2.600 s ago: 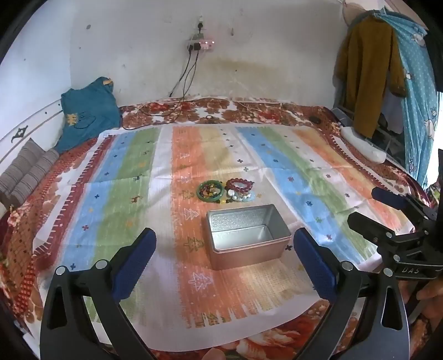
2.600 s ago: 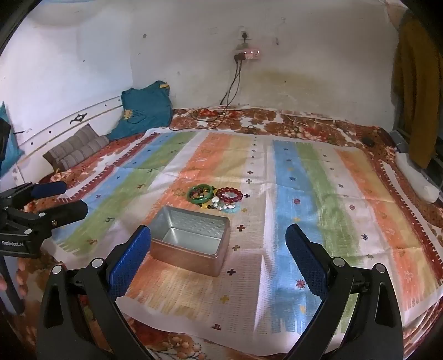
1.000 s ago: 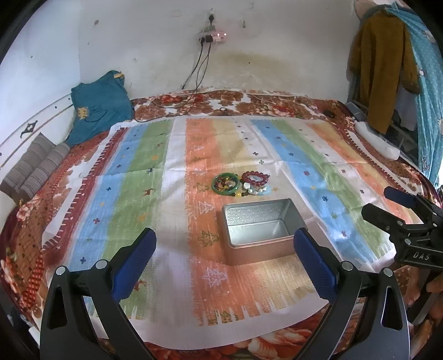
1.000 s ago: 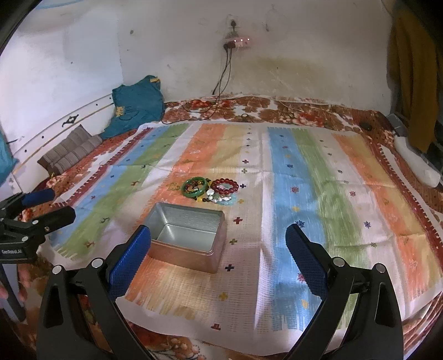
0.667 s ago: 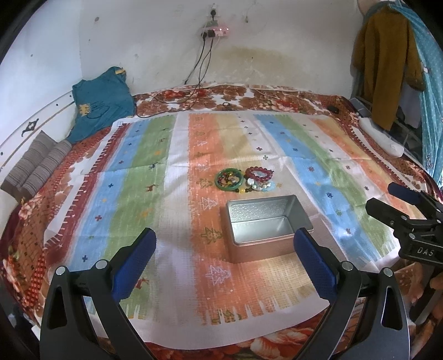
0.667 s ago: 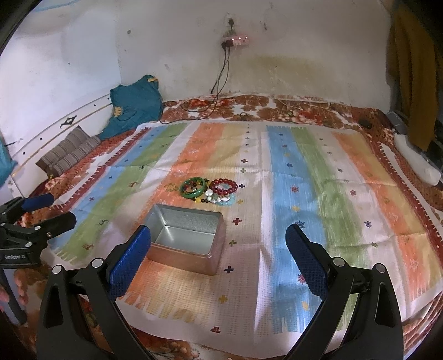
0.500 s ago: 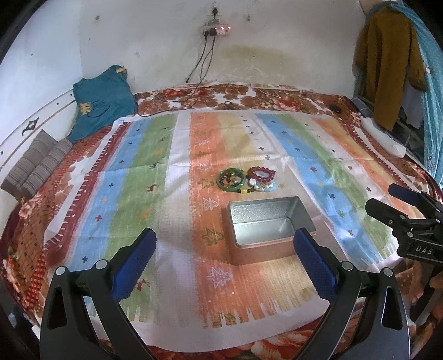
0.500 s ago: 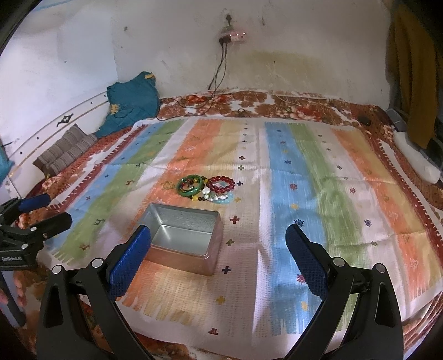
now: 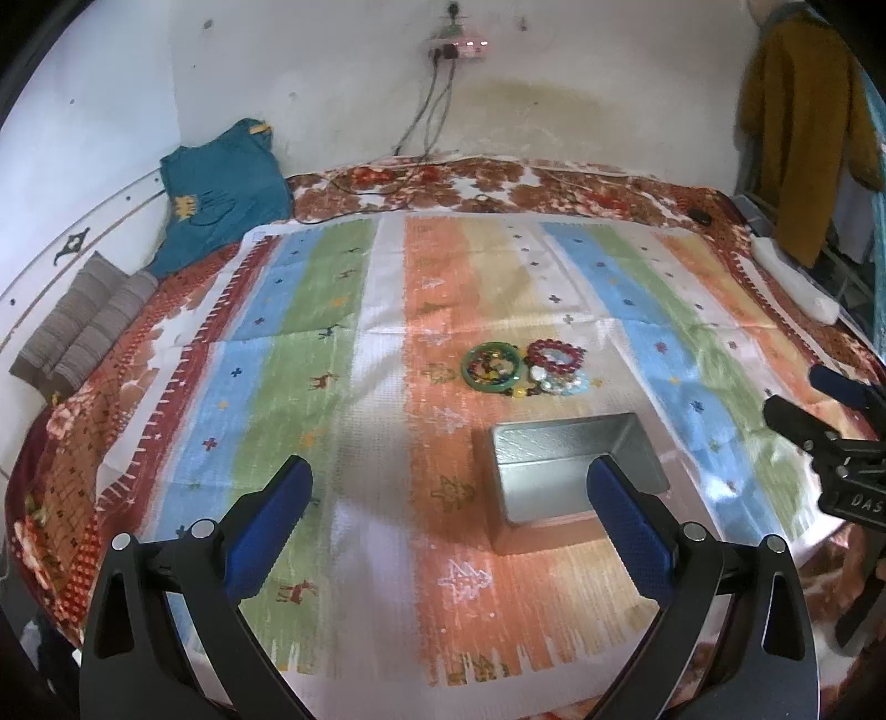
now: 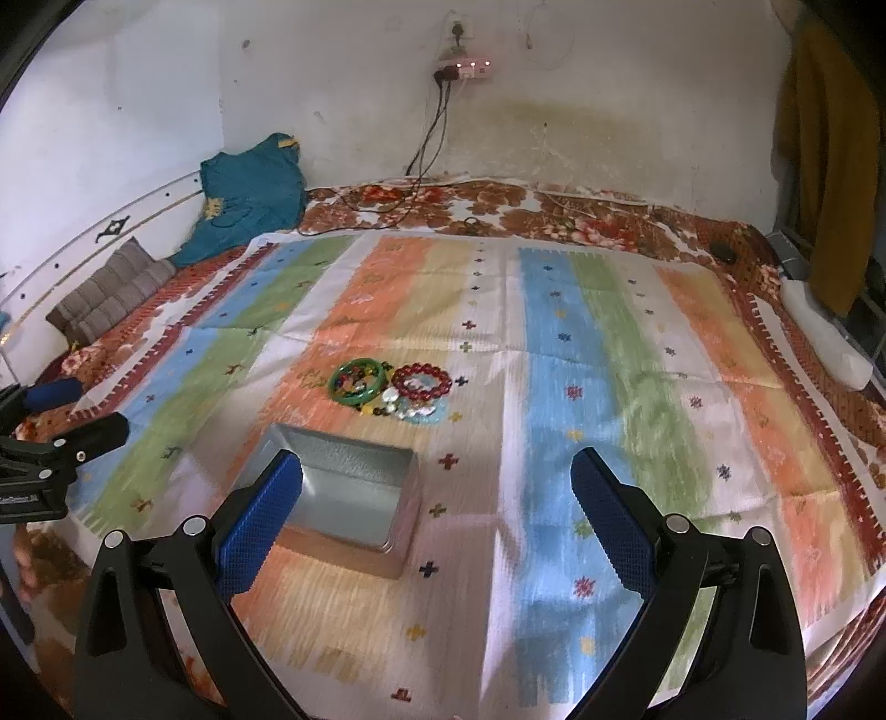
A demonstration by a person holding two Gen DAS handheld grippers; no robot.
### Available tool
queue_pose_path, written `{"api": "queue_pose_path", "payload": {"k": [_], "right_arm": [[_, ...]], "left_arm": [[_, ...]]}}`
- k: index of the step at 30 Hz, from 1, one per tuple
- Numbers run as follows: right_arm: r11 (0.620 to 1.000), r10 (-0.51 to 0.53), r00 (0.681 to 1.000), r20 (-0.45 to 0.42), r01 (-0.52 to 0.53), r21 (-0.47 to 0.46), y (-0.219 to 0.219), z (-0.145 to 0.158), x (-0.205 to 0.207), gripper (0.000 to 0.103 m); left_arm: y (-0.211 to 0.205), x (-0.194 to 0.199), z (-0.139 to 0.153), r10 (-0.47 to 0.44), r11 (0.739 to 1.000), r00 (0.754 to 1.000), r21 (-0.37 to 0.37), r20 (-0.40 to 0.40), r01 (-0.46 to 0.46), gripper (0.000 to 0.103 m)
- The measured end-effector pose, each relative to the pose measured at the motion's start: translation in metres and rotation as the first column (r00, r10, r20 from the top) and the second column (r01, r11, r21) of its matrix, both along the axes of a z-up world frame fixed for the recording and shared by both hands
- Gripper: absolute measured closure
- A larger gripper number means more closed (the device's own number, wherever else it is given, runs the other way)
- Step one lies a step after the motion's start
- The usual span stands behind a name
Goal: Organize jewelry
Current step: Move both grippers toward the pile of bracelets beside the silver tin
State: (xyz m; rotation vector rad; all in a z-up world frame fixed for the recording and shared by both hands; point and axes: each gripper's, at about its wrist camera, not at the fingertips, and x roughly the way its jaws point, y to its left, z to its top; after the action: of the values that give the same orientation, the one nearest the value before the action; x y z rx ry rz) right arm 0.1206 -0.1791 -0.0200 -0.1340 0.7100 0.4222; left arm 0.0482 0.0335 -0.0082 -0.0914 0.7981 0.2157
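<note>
A small pile of jewelry lies on the striped cloth: a green bangle (image 9: 490,364) (image 10: 357,382), a red bead bracelet (image 9: 555,354) (image 10: 422,382) and a few pale beaded pieces (image 9: 559,383) (image 10: 412,409). An empty open silver tin (image 9: 570,471) (image 10: 349,501) sits just in front of them. My left gripper (image 9: 446,515) is open and empty, held above the cloth to the near left of the tin. My right gripper (image 10: 437,512) is open and empty, above the tin's right side.
The striped cloth (image 9: 310,310) covers a floral bedspread (image 9: 498,183). A teal garment (image 9: 221,194) and a grey pillow (image 9: 83,327) lie at the far left. Clothes (image 9: 803,127) hang at the right. Cables drop from a wall socket (image 9: 459,47).
Both grippers have drifted left and a little forward, so the tin and jewelry sit further right in the left view. Both stay open. Nothing on the cloth has moved.
</note>
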Motion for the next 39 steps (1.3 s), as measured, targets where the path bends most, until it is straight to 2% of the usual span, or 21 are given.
{"api": "queue_pose_path", "payload": {"k": [18, 39], "right_arm": [[0.999, -0.011, 0.998, -0.069, 0.008, -0.04, 0.018, -0.011, 0.049, 0.004], [0.998, -0.041, 0.993, -0.109, 0.036, -0.046, 0.033, -0.022, 0.099, 0.004]], "left_arm": [[0.007, 0.051, -0.013, 0.003, 1.0, 0.997, -0.026, -0.083, -0.006, 0.006], [0.019, 0.108, -0.041, 0.031, 0.999, 0.989, -0.002, -0.148, -0.032, 0.006]]}}
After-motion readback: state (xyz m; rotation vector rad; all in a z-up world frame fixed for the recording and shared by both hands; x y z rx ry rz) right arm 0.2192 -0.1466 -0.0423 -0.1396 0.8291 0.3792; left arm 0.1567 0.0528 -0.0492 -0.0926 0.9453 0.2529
